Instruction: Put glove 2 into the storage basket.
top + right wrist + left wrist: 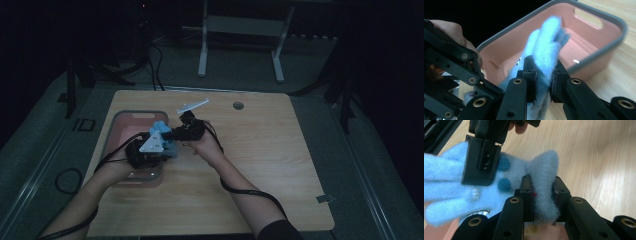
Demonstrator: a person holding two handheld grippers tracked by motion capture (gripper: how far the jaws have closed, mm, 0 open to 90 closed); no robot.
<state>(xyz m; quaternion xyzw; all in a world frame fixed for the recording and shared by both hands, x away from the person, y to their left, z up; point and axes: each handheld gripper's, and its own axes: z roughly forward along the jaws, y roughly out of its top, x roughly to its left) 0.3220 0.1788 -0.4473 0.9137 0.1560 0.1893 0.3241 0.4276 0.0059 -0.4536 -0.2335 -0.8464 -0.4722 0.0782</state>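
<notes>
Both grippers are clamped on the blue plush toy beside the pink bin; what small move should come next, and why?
Probably carry the blue plush toy a little further over the pink bin, then open one gripper. The left gripper and the right gripper each pinch a fold of it, and it hangs in the air at the bin's edge, not yet inside.

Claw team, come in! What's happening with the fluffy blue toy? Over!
Left claw shut on blue plush toy. Right claw shut on it too. Toy held up beside pink bin, over the table. Nothing in the way.
</notes>
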